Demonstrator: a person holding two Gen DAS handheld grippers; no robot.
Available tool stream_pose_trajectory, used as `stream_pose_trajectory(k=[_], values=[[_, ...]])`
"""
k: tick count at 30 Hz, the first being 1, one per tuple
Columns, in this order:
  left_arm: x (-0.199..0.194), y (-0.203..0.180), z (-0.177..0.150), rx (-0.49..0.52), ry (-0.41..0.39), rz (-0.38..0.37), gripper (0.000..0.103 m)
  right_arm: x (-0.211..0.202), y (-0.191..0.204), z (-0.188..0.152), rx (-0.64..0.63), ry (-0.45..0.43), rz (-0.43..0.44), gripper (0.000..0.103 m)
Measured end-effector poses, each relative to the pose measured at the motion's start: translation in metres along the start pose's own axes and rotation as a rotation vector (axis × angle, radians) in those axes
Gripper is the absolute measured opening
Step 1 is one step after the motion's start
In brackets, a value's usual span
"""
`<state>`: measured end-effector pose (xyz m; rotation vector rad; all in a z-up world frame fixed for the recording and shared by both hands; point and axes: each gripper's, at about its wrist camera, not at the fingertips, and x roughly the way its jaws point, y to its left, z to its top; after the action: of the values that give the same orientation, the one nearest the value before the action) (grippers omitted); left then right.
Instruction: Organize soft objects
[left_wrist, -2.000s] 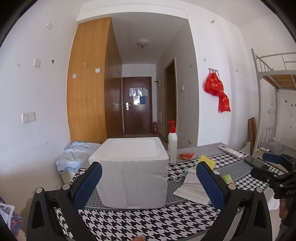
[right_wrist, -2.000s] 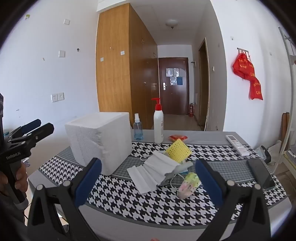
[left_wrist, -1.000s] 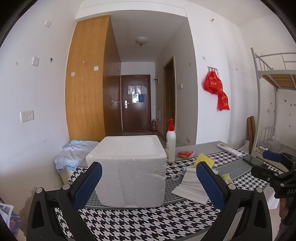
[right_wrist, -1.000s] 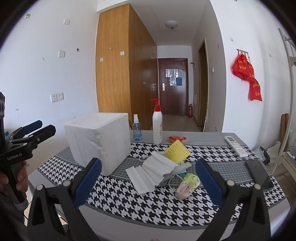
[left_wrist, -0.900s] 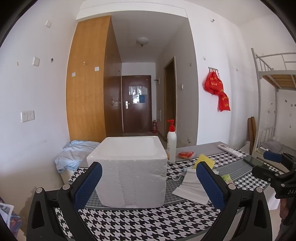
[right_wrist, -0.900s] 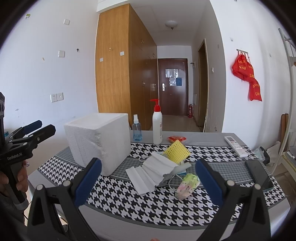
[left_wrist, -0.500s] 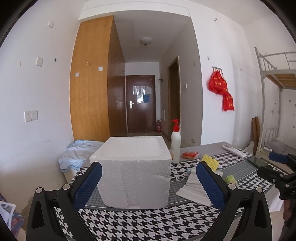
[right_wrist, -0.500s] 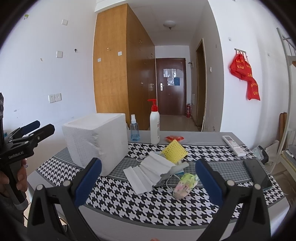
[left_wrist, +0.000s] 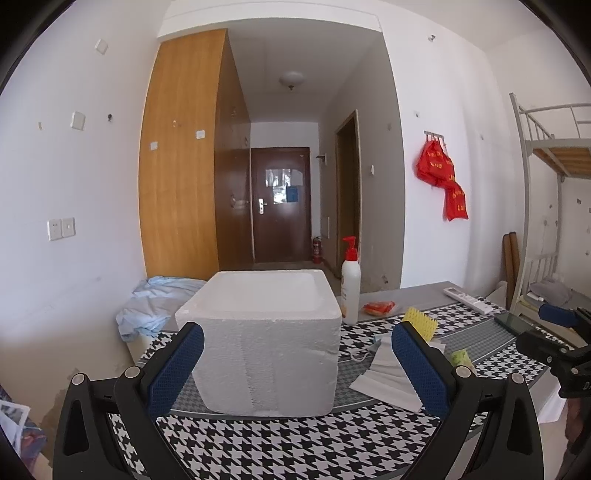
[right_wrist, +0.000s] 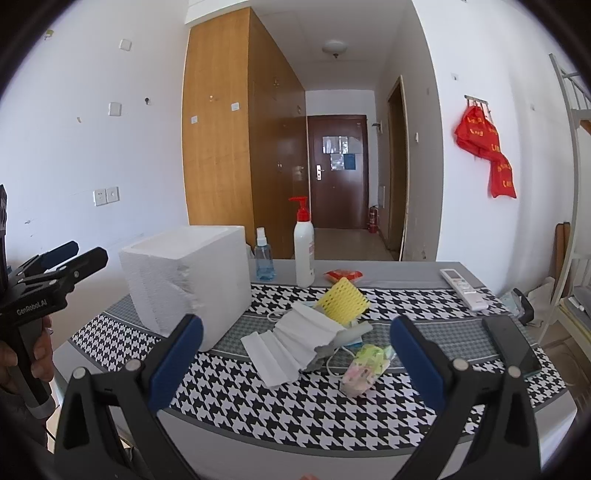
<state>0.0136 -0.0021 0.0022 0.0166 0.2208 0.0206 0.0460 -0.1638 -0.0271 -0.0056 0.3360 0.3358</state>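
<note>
A white foam box (left_wrist: 266, 336) (right_wrist: 188, 280), open at the top, stands on the houndstooth table. To its right lies a heap of soft things: a white pleated mask (right_wrist: 295, 343) (left_wrist: 384, 373), a yellow mesh sponge (right_wrist: 343, 301) (left_wrist: 421, 325), and a small green-pink pouch (right_wrist: 364, 369) (left_wrist: 460, 357). My left gripper (left_wrist: 297, 369) is open in front of the box, holding nothing. My right gripper (right_wrist: 293, 365) hangs open before the heap, also with nothing in it. Each gripper shows at the edge of the other's view.
A white pump bottle (right_wrist: 304, 251) (left_wrist: 350, 282), a blue spray bottle (right_wrist: 264, 260) and an orange packet (right_wrist: 343, 275) stand at the table's back. A remote (right_wrist: 463, 288) and a dark phone (right_wrist: 511, 345) lie right. A bunk bed frame (left_wrist: 546, 221) is at far right.
Both views have shifted slightly; the box and the heap sit a little differently in frame. Both grippers stay open and nothing on the table has moved.
</note>
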Motion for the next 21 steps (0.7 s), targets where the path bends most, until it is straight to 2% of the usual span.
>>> stream_pose_trajectory(k=[9, 21], values=[[0.010, -0.008, 0.002, 0.004, 0.025, -0.054, 0.102, 0.004, -0.007, -0.002, 0.013, 0.005, -0.015, 0.102], [0.036, -0.036, -0.004, 0.041, 0.087, -0.169, 0.102, 0.017, -0.024, -0.009, 0.028, 0.041, -0.058, 0.102]])
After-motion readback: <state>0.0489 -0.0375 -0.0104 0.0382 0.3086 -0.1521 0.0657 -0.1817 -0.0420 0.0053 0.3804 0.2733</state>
